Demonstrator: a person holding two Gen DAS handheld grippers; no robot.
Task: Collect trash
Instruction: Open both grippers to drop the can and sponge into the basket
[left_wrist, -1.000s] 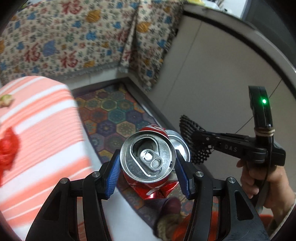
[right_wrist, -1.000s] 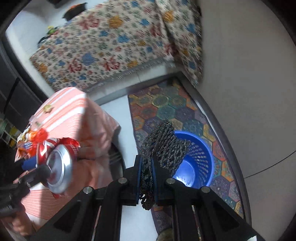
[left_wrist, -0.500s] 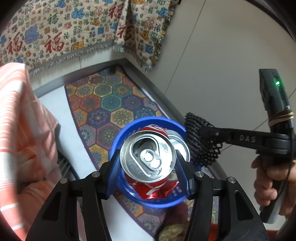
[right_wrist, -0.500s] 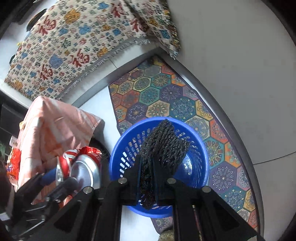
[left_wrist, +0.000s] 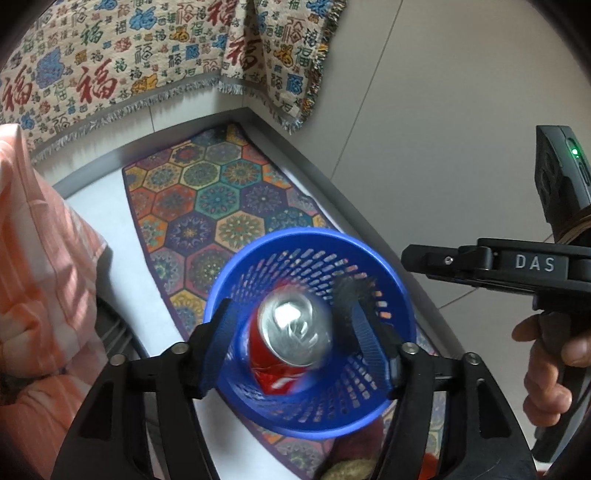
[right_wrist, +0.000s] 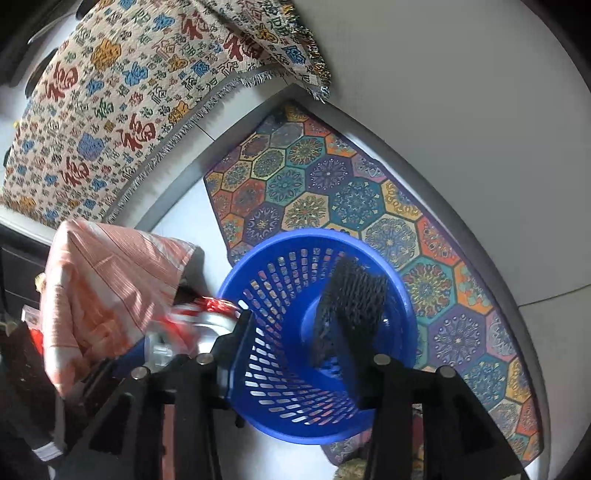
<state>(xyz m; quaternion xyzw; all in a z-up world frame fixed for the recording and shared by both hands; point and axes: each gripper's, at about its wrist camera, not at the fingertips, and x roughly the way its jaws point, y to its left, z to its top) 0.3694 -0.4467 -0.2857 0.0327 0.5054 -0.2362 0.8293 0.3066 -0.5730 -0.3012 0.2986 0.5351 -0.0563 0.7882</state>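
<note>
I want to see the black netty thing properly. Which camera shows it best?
The right wrist view. There the black mesh piece sits big and clear between the open right gripper fingers, over the blue basket. The left wrist view shows only a blurry dark sliver beside the red can.

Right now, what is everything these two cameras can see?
Soda can: one, red and silver, blurred, between the open left tongs, over the basket.
Foam net: one, black, inside the basket mouth, clear of the right tongs' pads.
Basket: one, blue, perforated, on the rug.
Rug: one, multicoloured hexagons, on the floor by the wall.
Patterned cloth: one, beige with red and blue characters, hanging behind.
Striped cloth: one, orange and white, left.
Left tongs: black, blue pads, just opened.
Right tongs: black, just opened.
Hand: one, gripping the right handle.
</note>
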